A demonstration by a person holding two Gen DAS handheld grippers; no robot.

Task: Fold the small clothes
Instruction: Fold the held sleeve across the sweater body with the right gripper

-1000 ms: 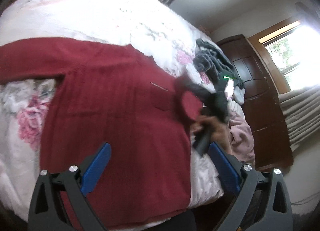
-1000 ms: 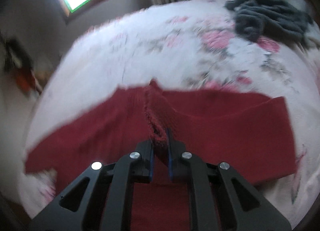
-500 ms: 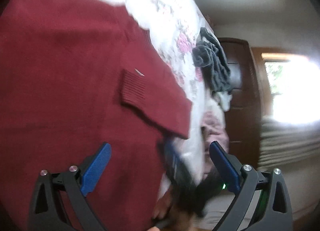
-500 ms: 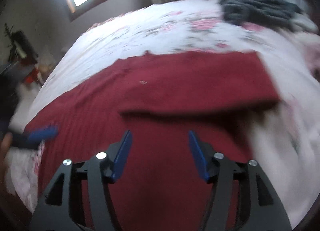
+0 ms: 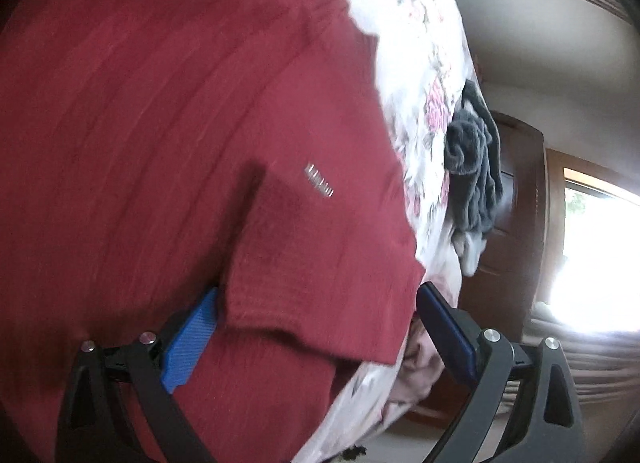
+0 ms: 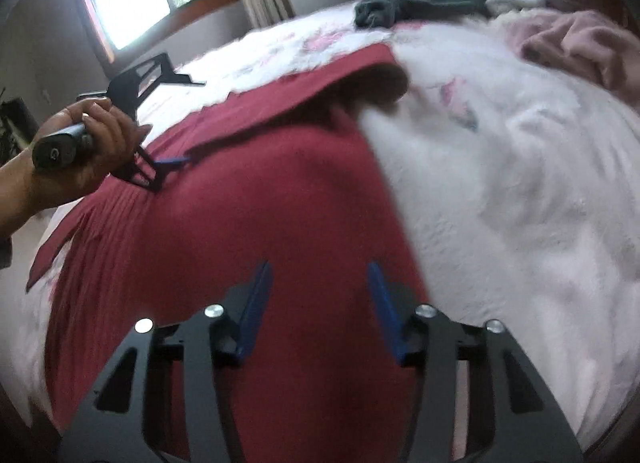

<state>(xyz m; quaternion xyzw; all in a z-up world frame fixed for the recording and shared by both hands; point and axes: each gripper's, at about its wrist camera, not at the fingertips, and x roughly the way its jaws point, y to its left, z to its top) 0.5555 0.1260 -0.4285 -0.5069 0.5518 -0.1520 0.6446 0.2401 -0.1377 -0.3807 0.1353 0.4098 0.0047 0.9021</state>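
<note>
Folded sleeve cuff of the dark red knitted sweater (image 5: 320, 263) lies between the spread left gripper (image 5: 316, 327); the right gripper (image 6: 320, 303) hovers spread, farther off.

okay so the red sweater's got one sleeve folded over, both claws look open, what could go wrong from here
1. The folded sleeve lies loose on the red sweater; the open left claw straddling its cuff could drag it out of place.
2. The sweater lies near the bed edge; tugging could slide it off.
3. The right claw is open over the hem and may pinch the floral bedspread too.

Both grippers — left (image 5: 316, 323), right (image 6: 320, 295) — jaws apart
</note>
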